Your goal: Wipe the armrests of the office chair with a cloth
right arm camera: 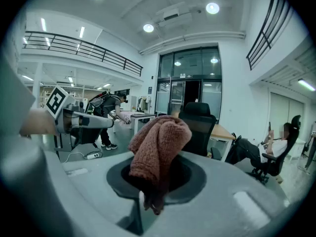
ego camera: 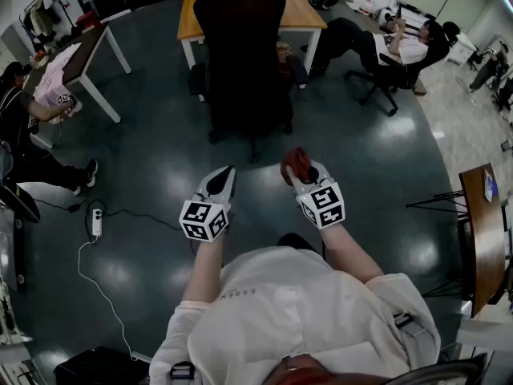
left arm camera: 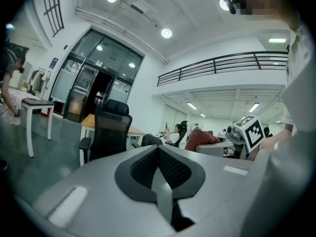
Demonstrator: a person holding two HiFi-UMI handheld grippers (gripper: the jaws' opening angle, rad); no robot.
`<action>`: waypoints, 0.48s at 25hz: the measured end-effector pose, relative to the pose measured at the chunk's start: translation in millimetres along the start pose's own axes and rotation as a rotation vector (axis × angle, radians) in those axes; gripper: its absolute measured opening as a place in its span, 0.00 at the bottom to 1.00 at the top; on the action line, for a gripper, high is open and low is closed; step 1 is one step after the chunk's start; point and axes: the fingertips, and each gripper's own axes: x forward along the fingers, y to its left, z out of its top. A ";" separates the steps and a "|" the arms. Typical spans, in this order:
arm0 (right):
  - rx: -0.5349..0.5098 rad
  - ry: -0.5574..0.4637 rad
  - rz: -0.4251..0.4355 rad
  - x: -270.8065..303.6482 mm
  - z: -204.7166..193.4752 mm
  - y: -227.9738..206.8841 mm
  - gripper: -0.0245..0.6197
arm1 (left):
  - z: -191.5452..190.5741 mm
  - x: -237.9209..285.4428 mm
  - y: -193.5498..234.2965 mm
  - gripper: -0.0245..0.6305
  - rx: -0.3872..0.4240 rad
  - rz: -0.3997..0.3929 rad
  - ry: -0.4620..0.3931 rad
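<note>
The person's grey left gripper (ego camera: 225, 175) has its jaws pressed together on nothing; ahead stands the black mesh-backed office chair (ego camera: 240, 46), well apart from both grippers, its back toward the person, a dark armrest (ego camera: 197, 79) on each side; the right gripper (ego camera: 303, 173) is clamped on a bunched reddish-brown knitted cloth (ego camera: 294, 162), above the dark glossy floor (ego camera: 160, 159).

This is a large open office hall. The dark floor (ego camera: 160, 151) is polished and reflects the lights. In the far middle a black office chair (ego camera: 240, 54) stands at a wooden table (ego camera: 298, 10) with white legs. At the far right a person (ego camera: 397, 50) sits in another such chair. Tall glass doors (right arm camera: 190, 95), an upper balcony railing (left arm camera: 222, 63) and round ceiling lamps (left arm camera: 166, 32) are also visible.
</note>
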 end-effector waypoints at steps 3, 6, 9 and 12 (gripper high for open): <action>0.000 0.005 0.002 2.0 -1.4 -0.7 0.12 | -1.9 0.6 1.4 0.06 -0.005 -0.003 0.003; 0.015 0.012 0.006 3.8 -3.0 -1.5 0.12 | -2.8 2.3 2.6 0.06 -0.008 -0.005 0.005; 0.040 0.011 0.006 6.1 -4.2 -2.2 0.12 | -5.3 5.0 3.6 0.06 -0.012 -0.010 0.011; 0.047 0.017 0.004 8.2 -4.0 -5.0 0.12 | -5.1 8.4 4.0 0.06 -0.018 -0.013 0.014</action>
